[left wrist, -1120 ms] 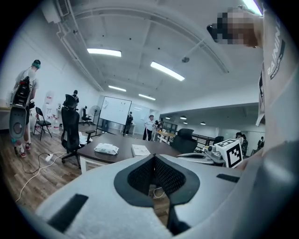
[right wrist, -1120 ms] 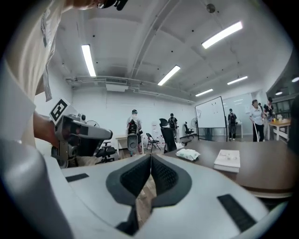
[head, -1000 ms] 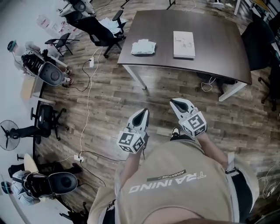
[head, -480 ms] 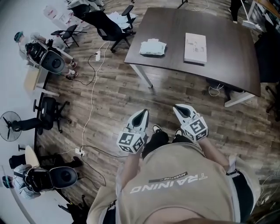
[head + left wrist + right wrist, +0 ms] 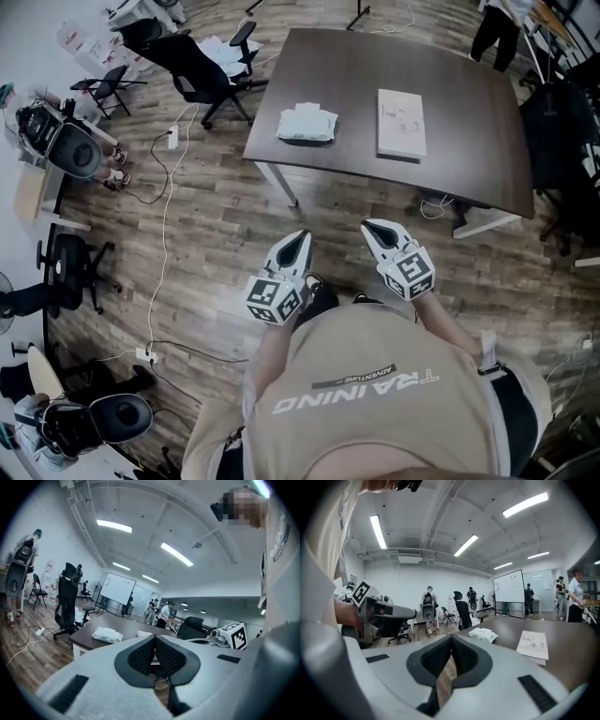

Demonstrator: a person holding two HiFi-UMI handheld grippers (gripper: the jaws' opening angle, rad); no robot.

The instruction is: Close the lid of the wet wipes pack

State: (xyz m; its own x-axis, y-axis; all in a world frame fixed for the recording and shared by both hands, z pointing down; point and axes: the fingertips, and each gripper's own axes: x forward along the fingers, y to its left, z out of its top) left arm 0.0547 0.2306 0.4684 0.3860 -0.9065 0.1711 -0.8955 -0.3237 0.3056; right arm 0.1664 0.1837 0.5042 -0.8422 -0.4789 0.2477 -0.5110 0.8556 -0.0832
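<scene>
1. Left gripper: pressed together, empty, over the floor.
2. Right gripper: likewise pressed together, empty.
3. Wipes pack: on desk, well apart from both; lid perhaps raised, too small to tell.

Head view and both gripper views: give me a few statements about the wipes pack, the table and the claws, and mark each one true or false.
1. The wet wipes pack lies on the dark table. True.
2. The left claw is shut on the pack. False: its jaws are together on nothing, and it is held near the person's body, short of the table.
3. The right claw is shut and empty. True.
4. In the head view, the flat white box lies on top of the pack. False: it lies to the right of the pack, apart from it.
</scene>
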